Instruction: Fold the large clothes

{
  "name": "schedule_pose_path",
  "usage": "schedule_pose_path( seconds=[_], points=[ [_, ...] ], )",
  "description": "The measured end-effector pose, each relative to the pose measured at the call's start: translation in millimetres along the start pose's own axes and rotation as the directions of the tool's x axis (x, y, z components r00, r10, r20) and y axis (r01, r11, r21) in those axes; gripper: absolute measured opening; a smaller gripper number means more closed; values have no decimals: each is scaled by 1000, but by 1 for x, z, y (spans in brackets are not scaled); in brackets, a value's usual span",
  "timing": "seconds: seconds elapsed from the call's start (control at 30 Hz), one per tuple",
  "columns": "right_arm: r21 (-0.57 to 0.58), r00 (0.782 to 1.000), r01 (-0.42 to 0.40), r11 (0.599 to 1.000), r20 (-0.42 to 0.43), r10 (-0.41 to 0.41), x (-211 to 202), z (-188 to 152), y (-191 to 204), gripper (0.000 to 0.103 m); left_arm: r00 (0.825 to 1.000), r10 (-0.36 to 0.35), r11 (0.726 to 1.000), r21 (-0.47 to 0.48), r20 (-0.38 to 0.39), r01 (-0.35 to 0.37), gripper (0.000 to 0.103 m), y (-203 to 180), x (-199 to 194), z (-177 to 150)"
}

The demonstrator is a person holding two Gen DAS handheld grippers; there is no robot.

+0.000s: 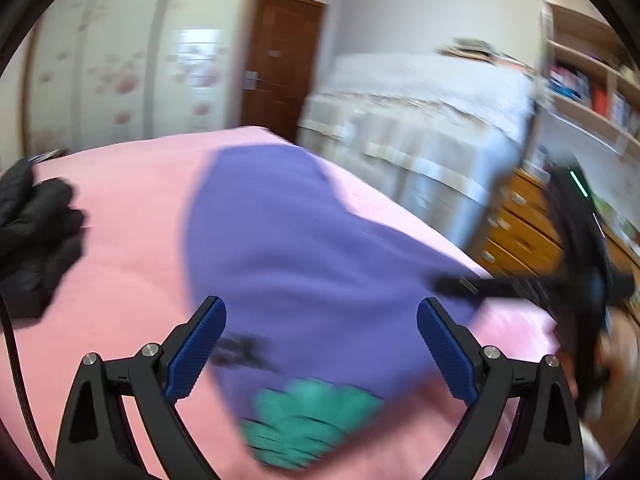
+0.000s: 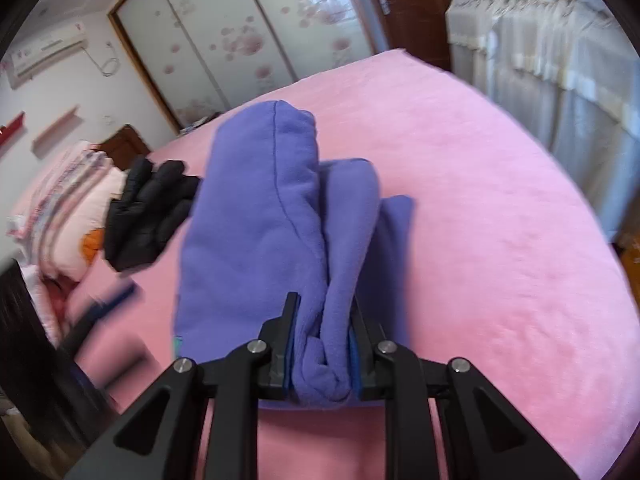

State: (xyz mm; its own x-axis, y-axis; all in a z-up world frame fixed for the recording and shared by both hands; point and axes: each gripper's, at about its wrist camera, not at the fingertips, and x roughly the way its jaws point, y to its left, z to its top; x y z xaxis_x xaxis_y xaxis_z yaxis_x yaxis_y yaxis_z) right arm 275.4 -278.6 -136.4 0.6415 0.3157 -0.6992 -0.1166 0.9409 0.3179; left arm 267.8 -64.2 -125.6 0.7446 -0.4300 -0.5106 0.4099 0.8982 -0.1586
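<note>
A purple fleece garment (image 1: 288, 232) with a green print (image 1: 308, 420) lies on the pink bed (image 1: 120, 220). My left gripper (image 1: 320, 352) is open just above its near end, holding nothing. In the right wrist view my right gripper (image 2: 322, 344) is shut on a bunched fold of the purple garment (image 2: 256, 216), which stretches away from the fingers in thick folds over the pink bed (image 2: 500, 220). The right gripper also shows blurred at the right edge of the left wrist view (image 1: 472, 286).
A black puffer jacket (image 2: 148, 212) lies on the bed to the left; it also shows in the left wrist view (image 1: 32, 236). Pillows (image 2: 72, 200) lie at the far left. A covered cabinet (image 1: 420, 120), wooden drawers (image 1: 520, 236) and shelves (image 1: 592, 92) stand beyond the bed's right edge.
</note>
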Motion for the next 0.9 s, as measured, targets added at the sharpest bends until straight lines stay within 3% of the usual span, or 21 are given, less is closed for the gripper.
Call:
schedule_pose_path(
  seconds=[0.03, 0.13, 0.23, 0.3, 0.43, 0.57, 0.67, 0.77, 0.9],
  points=[
    [18, 1000, 17, 1000, -3, -17, 1, -5, -6, 20, 999, 50, 999, -11, -3, -50, 96, 8, 6, 5],
    [95, 998, 53, 994, -34, -50, 14, -22, -28, 20, 970, 233, 972, -7, -70, -234, 95, 24, 46, 19],
    [183, 997, 71, 981, -47, -63, 25, -40, -48, 20, 957, 262, 964, -2, -127, -264, 91, 26, 79, 20],
    [214, 996, 85, 973, -38, -79, 29, -48, -57, 20, 956, 264, 964, -7, -131, -267, 91, 22, 92, 19],
    [243, 995, 103, 965, -22, -100, 42, -51, -66, 20, 935, 320, 947, 26, -153, -320, 91, 18, 109, 21],
    [220, 991, 137, 966, -24, -135, 58, -45, -68, 20, 925, 297, 951, -19, -236, -310, 93, 35, 134, 27],
    [213, 986, 164, 963, -41, -159, 77, -47, -71, 24, 932, 243, 961, -62, -268, -268, 96, 44, 147, 26],
    [241, 990, 138, 960, -49, -131, 76, -48, -77, 26, 937, 224, 961, -97, -268, -258, 96, 46, 146, 26],
    [202, 987, 161, 966, -56, -152, 56, -38, -72, 41, 941, 203, 964, -114, -270, -241, 96, 58, 141, 27]
  ],
)
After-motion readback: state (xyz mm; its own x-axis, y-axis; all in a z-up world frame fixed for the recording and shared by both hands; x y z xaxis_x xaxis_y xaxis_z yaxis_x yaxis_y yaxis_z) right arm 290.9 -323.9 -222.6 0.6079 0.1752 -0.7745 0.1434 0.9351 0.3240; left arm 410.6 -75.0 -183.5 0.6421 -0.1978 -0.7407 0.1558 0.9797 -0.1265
